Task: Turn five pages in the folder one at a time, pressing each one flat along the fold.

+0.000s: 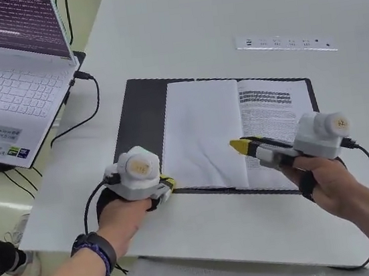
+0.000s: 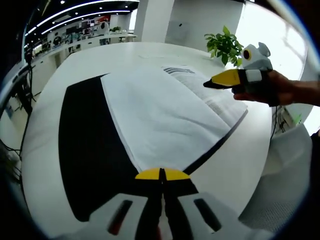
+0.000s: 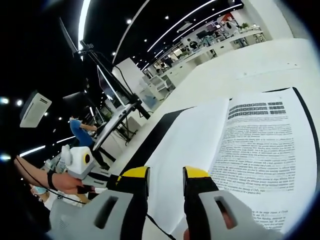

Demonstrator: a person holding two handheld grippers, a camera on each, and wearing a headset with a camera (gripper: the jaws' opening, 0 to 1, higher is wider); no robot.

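Folder (image 1: 142, 109) lies open on the white bench (image 1: 178, 31), black cover flat. A blank sheet (image 1: 200, 129) is on the left of the fold, a printed page (image 1: 269, 111) on the right.

Left gripper (image 1: 167, 183) is at the folder's near edge, by the lower corner of the blank sheet. In its own view the fingers (image 2: 150, 174) are closed, yellow tips meeting with no gap, right at the edge where sheet and cover meet. Cannot tell whether they pinch paper or only touch it.

Right gripper (image 1: 239, 147) is over the pages close to the fold, pointing left. Its fingers (image 3: 196, 173) stand apart with a clear gap and nothing between them, low over the blank sheet; contact with the paper not certain.

Laptop (image 1: 8, 72) open at the bench's far left corner, well apart from the folder.
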